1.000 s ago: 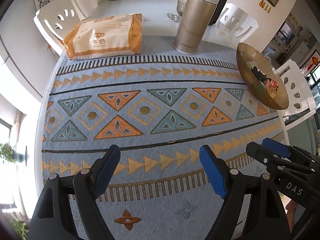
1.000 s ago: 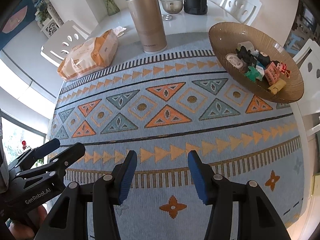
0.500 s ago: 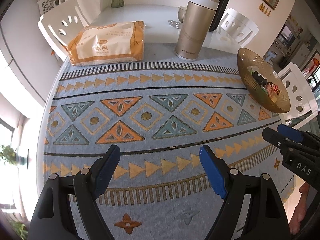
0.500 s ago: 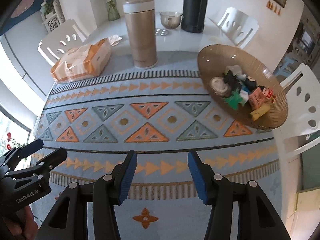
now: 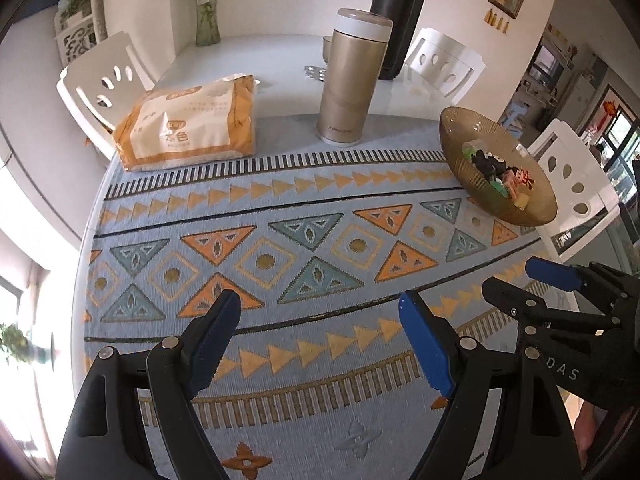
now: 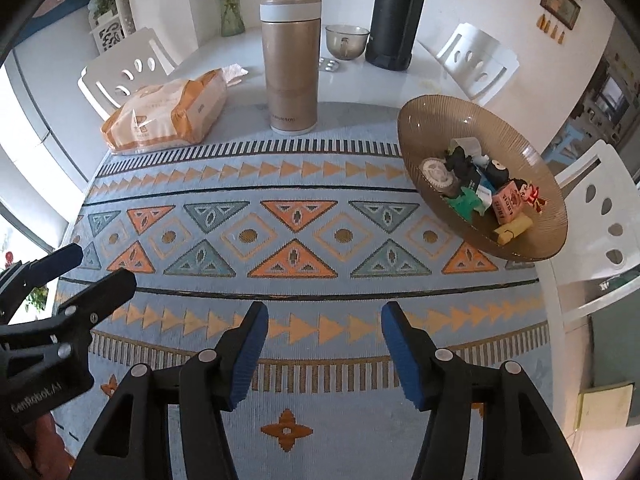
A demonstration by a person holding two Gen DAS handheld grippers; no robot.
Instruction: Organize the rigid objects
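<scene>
While both grippers hang over the patterned mat, left gripper [image 5: 320,328] spread and empty, right gripper [image 6: 324,344] has just been opening, nothing between. Small toys [image 6: 476,188] in the brown bowl [image 6: 424,120] at the table's right edge look light, hard, slippery; pinch each across flat sides.

In the left wrist view, the gold flask [image 5: 351,76] is covering most of the small metal bowl [image 5: 327,45] behind it, and the black thermos [image 5: 397,20] is running off the frame at 12 o'clock. The amber bowl [image 5: 464,152] is hiding its small items behind its near wall, too blurred to name. At 3 o'clock the right gripper [image 5: 516,284] is trailing out of frame. In the right wrist view, the flask's lettering [image 6: 285,118] is staying unreadable.
</scene>
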